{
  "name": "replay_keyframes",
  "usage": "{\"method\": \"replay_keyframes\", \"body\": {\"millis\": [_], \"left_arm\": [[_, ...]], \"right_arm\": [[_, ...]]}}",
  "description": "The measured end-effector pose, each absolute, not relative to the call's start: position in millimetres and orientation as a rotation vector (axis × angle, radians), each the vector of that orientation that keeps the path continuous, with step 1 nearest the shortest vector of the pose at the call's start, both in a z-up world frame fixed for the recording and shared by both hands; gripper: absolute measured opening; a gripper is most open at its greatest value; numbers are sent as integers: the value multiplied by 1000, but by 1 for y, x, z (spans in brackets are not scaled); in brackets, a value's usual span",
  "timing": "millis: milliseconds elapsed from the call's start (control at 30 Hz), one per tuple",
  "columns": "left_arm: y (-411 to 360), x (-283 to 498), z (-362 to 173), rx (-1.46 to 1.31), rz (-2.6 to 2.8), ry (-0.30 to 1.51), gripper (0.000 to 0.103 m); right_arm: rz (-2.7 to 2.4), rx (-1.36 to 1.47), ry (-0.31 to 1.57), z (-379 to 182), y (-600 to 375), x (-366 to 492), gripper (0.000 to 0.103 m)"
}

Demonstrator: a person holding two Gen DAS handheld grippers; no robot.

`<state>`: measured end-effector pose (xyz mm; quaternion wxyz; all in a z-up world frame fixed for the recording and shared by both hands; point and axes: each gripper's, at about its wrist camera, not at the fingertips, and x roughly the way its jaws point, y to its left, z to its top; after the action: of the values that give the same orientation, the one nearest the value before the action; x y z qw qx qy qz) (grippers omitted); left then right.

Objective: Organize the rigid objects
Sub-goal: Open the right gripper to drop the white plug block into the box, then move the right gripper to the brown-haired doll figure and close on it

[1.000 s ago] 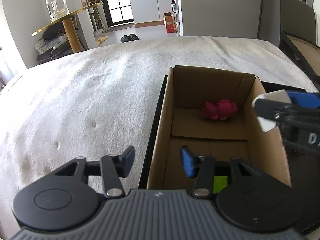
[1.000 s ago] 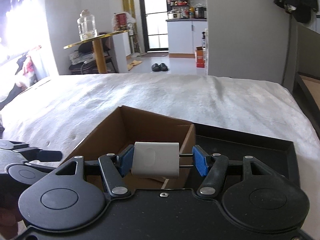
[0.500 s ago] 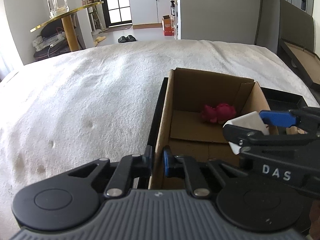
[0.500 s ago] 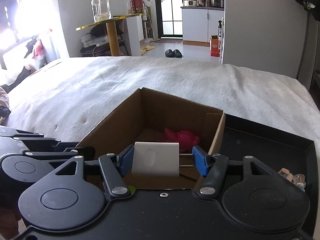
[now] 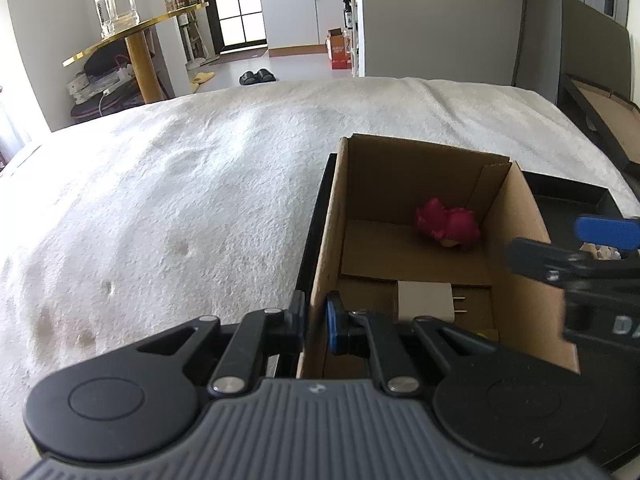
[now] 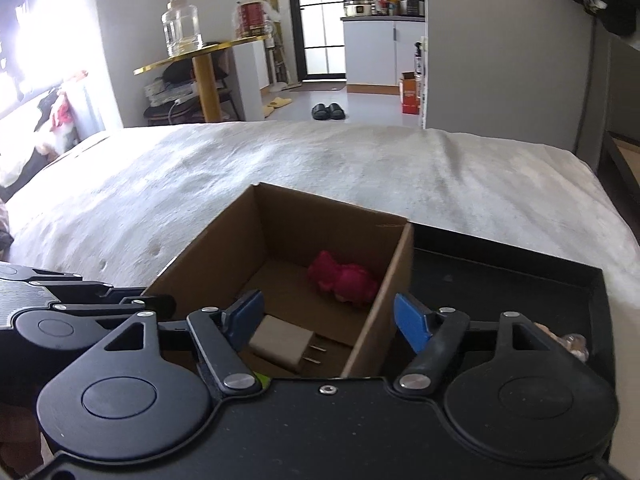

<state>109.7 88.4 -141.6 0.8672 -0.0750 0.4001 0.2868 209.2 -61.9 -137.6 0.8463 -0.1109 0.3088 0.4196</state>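
Left wrist view showed the left gripper (image 5: pixel 316 320) pinching the cardboard box (image 5: pixel 328 240) wall, apparently steadying it, while the right gripper (image 6: pixel 328 320), jaws just opening and empty, left the white charger (image 5: pixel 426 306) lying on the box floor.

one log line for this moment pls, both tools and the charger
left tool: shut on cardboard box wall | right tool: jaws just opened, empty | white charger: lying in box | red toy: in box

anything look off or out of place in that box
Nothing stands out. The white charger lies flat on the box floor, prongs out, apart from the red toy in the far corner.
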Motion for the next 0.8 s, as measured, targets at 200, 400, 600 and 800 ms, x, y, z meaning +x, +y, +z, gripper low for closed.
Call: {"method": "replay_keyframes", "body": {"millis": [200, 400, 600, 800], "left_arm": [[83, 115, -139, -127, 611, 853, 13], [82, 119, -137, -126, 625, 871, 17], [73, 123, -133, -90, 615, 858, 31], [67, 129, -134, -66, 617, 873, 38]], "right_arm": [[839, -198, 658, -137, -82, 218, 74], [791, -181, 684, -145, -101, 227, 74], [756, -179, 712, -155, -114, 235, 74], [725, -170, 724, -162, -125, 243, 74]]}}
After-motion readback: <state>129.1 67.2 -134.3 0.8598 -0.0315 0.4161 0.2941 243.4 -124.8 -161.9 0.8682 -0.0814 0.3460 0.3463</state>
